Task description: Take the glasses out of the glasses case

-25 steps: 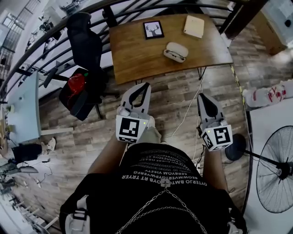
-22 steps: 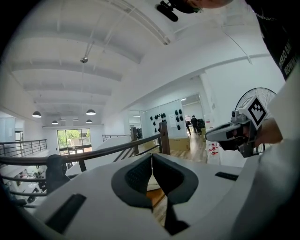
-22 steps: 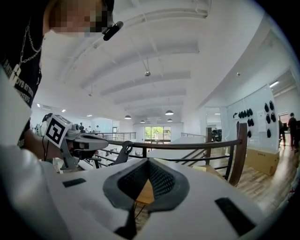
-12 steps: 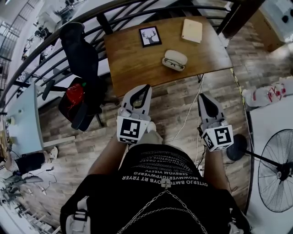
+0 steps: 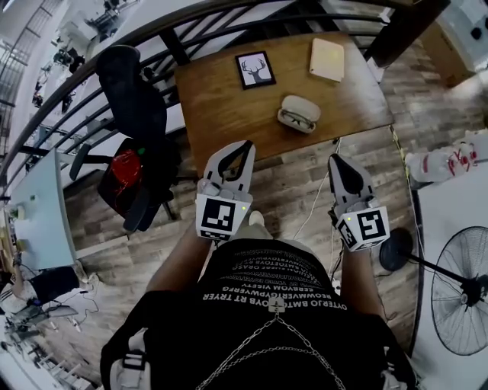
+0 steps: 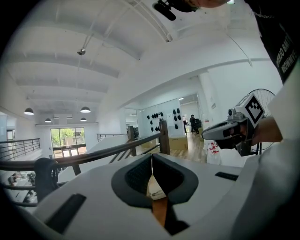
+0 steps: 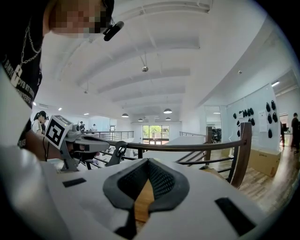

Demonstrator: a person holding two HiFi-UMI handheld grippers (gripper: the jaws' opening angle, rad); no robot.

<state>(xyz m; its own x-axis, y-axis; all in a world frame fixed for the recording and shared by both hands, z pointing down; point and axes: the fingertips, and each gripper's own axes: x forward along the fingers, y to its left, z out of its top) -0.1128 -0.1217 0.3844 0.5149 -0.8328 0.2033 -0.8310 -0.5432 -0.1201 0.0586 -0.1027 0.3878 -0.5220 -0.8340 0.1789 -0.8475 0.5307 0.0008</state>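
The white glasses case point(image 5: 298, 113) lies open on the wooden table point(image 5: 221, 107), with dark-framed glasses point(image 5: 295, 119) inside it. My left gripper point(image 5: 244, 144) is held over the floor just short of the table's near edge, jaws shut and empty. Further right, my right gripper point(image 5: 338, 159) is also short of the table, shut with nothing in it. In the left gripper view the jaws point(image 6: 151, 161) meet, with the railing beyond them. In the right gripper view the jaws point(image 7: 149, 163) are closed too. The case does not show clearly in either gripper view.
A framed deer picture point(image 5: 255, 70) and a tan notebook point(image 5: 328, 59) lie on the table's far side. A black office chair point(image 5: 137, 91) stands left of the table, a railing point(image 5: 229, 11) runs behind it, and a floor fan point(image 5: 457, 293) stands at right. A cable point(image 5: 316, 202) trails across the floor.
The table and case have come nearer to the grippers in the head view. Both grippers stay shut and hold the same pose in front of the body.
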